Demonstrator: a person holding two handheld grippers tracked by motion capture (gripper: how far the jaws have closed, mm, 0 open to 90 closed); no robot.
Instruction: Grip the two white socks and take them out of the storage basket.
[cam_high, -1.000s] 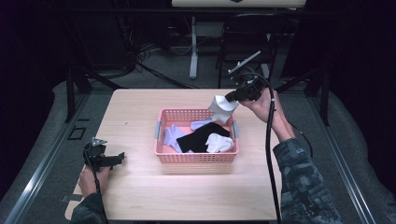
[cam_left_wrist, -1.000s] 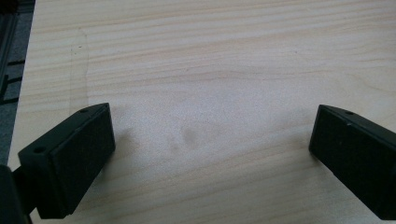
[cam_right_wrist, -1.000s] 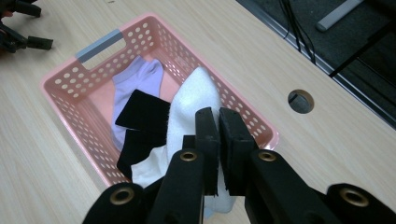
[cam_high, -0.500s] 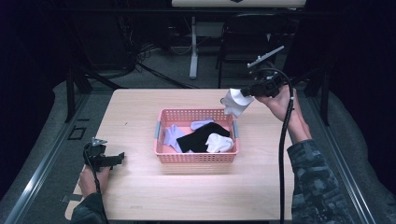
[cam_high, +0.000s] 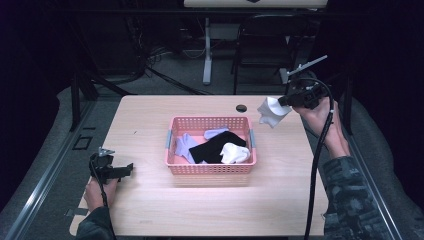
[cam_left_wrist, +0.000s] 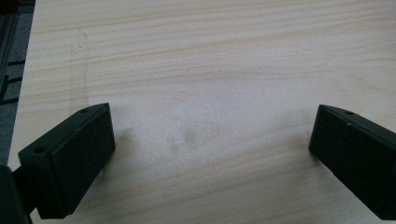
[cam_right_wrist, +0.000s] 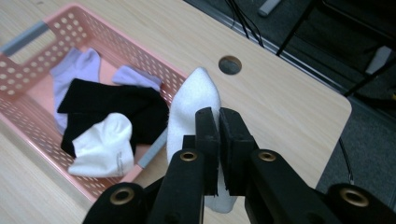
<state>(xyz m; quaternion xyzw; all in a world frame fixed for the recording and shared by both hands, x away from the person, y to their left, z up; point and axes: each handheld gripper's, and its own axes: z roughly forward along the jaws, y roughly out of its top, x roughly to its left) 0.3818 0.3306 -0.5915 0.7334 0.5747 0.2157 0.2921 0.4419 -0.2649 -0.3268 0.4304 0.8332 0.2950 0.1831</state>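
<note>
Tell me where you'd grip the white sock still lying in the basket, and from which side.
Take the white sock at its bunched upper fold, coming straight down from above: it sits on top of the black sock, and the pink basket walls block any sideways approach.

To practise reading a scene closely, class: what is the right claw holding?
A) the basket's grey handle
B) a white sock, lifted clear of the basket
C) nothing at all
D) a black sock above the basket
B: the right claw has its jaws closed on a white sock, which hangs in the air beside the pink basket, toward the table's right side.
</note>
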